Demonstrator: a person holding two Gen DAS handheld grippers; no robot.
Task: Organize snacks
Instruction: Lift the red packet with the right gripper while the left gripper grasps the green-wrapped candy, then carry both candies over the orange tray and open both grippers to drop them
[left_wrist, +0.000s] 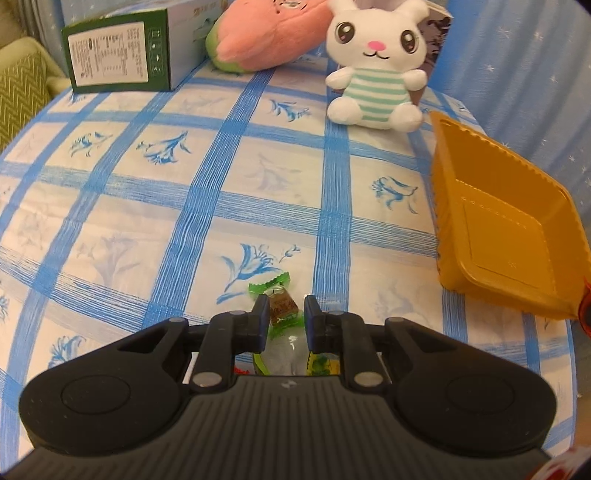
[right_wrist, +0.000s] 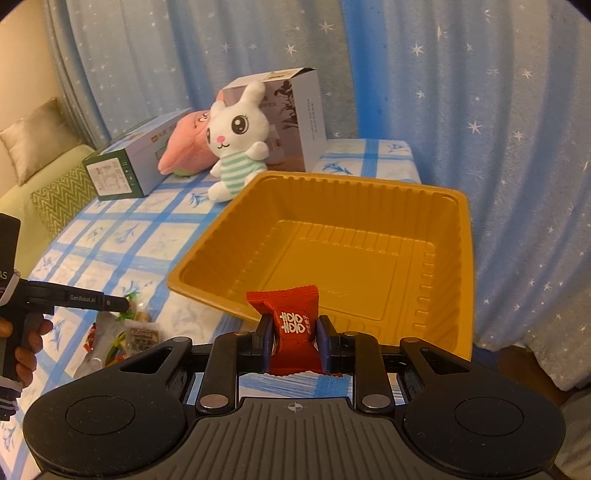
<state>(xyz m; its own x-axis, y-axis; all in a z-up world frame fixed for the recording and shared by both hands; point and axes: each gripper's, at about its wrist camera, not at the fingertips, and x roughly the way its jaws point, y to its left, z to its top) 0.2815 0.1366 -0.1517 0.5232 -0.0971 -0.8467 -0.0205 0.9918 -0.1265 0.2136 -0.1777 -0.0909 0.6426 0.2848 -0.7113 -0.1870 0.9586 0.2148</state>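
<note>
My right gripper (right_wrist: 294, 330) is shut on a red wrapped candy (right_wrist: 293, 325) and holds it just in front of the near rim of the yellow plastic tray (right_wrist: 332, 258), which is empty. My left gripper (left_wrist: 286, 314) is open, its fingers on either side of a green-wrapped brown candy (left_wrist: 280, 304) lying on the checked tablecloth. More wrapped snacks (left_wrist: 291, 356) lie under the left gripper. The snack pile (right_wrist: 122, 332) and the left gripper's finger (right_wrist: 88, 300) show at the left of the right wrist view. The tray (left_wrist: 498, 229) stands to the right in the left wrist view.
A white plush rabbit (left_wrist: 376, 66), a pink plush toy (left_wrist: 266, 33) and a green-edged box (left_wrist: 118, 51) stand at the back of the table. A grey box (right_wrist: 295, 118) stands behind the rabbit. Blue star curtains hang behind. A green sofa (right_wrist: 44, 166) is at the left.
</note>
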